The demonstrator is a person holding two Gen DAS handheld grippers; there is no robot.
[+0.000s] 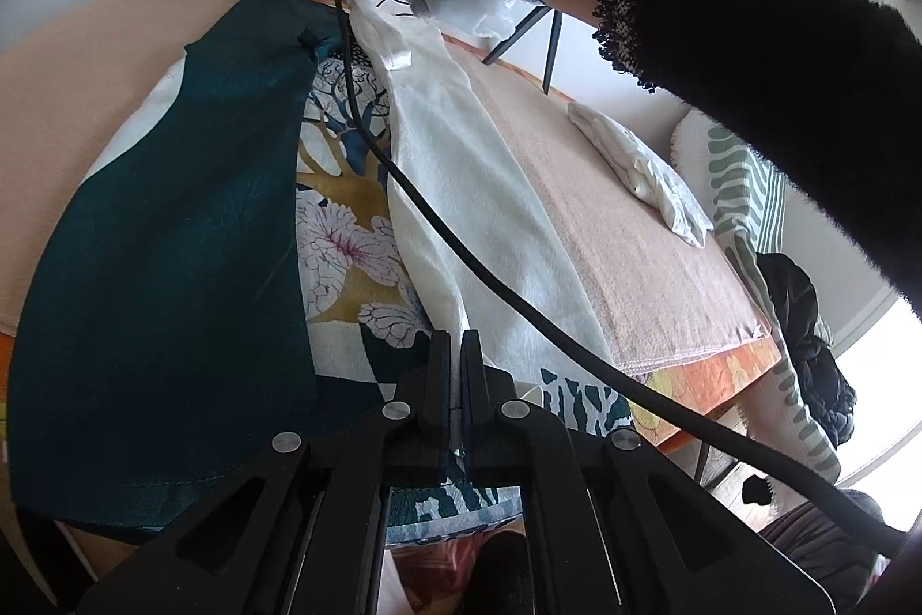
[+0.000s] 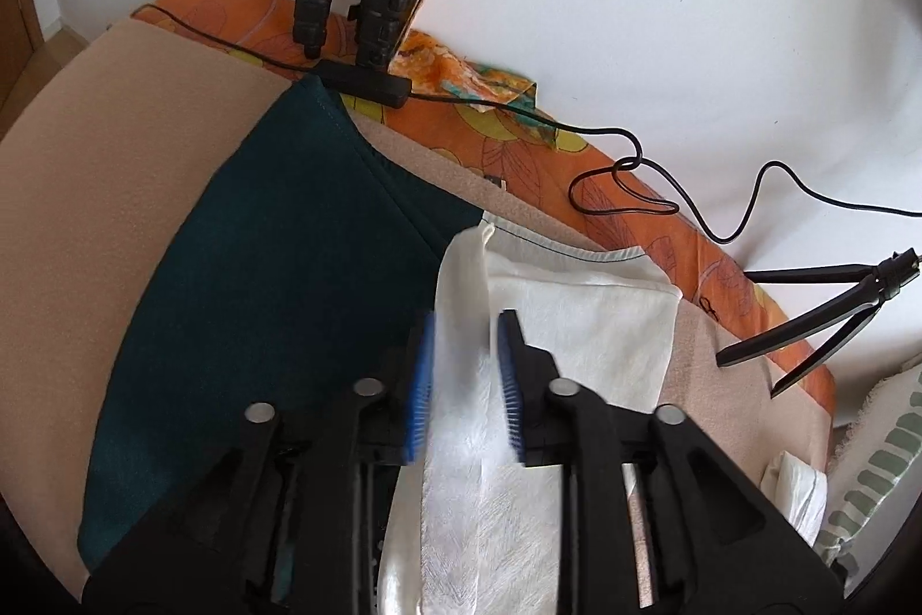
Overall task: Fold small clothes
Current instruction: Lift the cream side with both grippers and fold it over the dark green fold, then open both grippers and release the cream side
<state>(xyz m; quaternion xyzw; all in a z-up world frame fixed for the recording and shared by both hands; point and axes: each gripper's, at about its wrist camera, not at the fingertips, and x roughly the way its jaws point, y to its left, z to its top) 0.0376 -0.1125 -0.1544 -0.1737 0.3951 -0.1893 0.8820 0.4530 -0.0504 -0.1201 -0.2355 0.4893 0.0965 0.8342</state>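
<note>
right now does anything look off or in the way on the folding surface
Yes. A thick black cable trails diagonally across the white garment being folded, where it could snag. A thin black cord also lies looped on the orange edge.

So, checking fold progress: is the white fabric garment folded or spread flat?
Partly folded: the white fabric garment has one long side doubled over the teal patterned cloth.

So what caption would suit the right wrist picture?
Right gripper, jaws apart around a white fabric fold, beside a teal garment.
</note>
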